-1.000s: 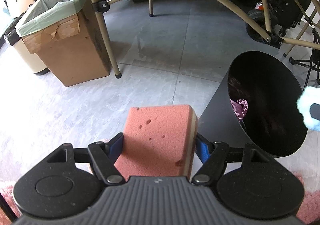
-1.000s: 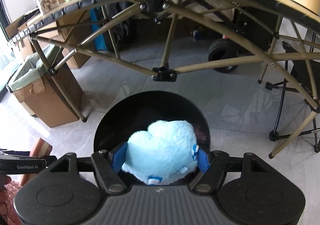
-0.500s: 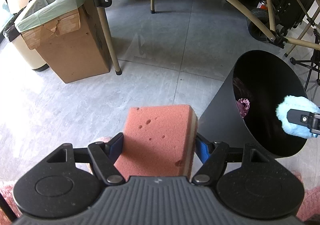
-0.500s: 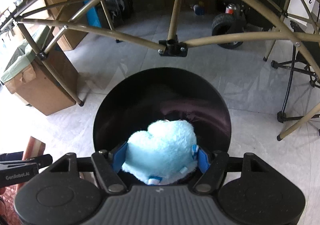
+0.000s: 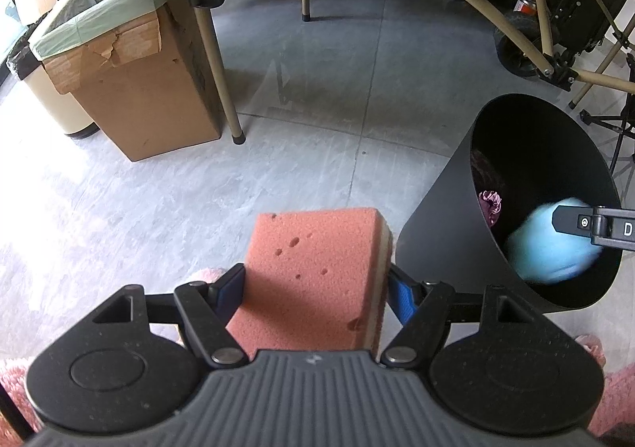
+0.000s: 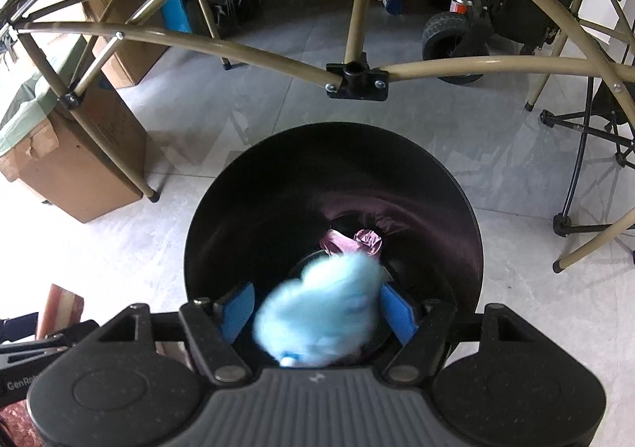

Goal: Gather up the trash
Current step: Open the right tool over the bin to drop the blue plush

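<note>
Your left gripper (image 5: 315, 284) is clamped on a pink sponge (image 5: 313, 280), both blue pads pressed against its sides, and you hold it above the grey floor just left of the black bin (image 5: 436, 224). The sponge has a pale layer along its right edge and a few small pits on top.

Your right gripper (image 6: 317, 310) sits over the near rim of the bin, its fingers (image 6: 238, 308) spread apart with gaps on both sides of the fluffy blue toy (image 6: 317, 316). The toy is blurred and lies between the pads without touching them; from the left wrist view it appears inside the bin's mouth (image 5: 551, 248), just below your right fingertip. Whether it has reached the bottom cannot be told.

Deeper in the bin lies a crumpled purple wrapper (image 6: 357, 240), on the far side of the toy.

A cardboard box (image 5: 135, 89) lined with a green bag stands far left, beside a tan table leg (image 5: 210, 50). A cream pedal bin (image 5: 47, 97) stands left of the box. A black wheel (image 6: 452, 38) rests on the far right.
</note>
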Available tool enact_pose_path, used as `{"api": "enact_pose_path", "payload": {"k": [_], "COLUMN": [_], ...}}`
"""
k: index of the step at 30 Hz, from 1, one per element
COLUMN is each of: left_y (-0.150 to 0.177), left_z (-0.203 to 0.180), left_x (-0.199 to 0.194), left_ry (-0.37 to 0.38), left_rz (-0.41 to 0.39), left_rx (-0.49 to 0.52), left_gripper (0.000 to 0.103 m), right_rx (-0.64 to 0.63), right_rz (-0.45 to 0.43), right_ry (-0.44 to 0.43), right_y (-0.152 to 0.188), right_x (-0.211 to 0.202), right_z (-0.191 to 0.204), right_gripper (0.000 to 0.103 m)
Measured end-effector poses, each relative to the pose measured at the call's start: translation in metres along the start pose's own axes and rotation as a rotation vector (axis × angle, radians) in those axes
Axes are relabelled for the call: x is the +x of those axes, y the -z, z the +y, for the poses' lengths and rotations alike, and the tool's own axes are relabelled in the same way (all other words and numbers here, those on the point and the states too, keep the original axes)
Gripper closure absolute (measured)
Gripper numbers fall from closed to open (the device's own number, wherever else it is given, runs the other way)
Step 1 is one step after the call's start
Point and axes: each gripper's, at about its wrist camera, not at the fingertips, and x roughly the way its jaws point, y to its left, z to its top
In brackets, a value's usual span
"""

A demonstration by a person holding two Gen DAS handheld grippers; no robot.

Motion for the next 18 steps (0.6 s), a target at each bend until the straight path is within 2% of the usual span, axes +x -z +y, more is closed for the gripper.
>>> {"api": "enact_pose_path", "payload": {"k": [1, 2, 18], "left_y": [0.0001, 0.0, -0.0006], "left_z": [0.0001, 0.0002, -0.0045], "left_x": [0.0001, 0.0001, -0.0009], "left_ry": [0.0, 0.001, -0.002], "left_rz": [0.0, -0.001, -0.007], "left_rx": [0.0, 0.001, 0.011], "left_gripper": [0.03, 0.03, 0.03], "right_rx": [-0.001, -0.003, -0.01], "right_rz": [0.004, 0.007, 0.02], "right_ry": [0.005, 0.012, 0.01], "right_y": [0.0003, 0.0004, 0.0009], "right_x": [0.0005, 0.0014, -0.0006], "right_z": [-0.0003, 0.0003, -0.0016], "right_gripper": [0.017, 0.016, 0.008]}}
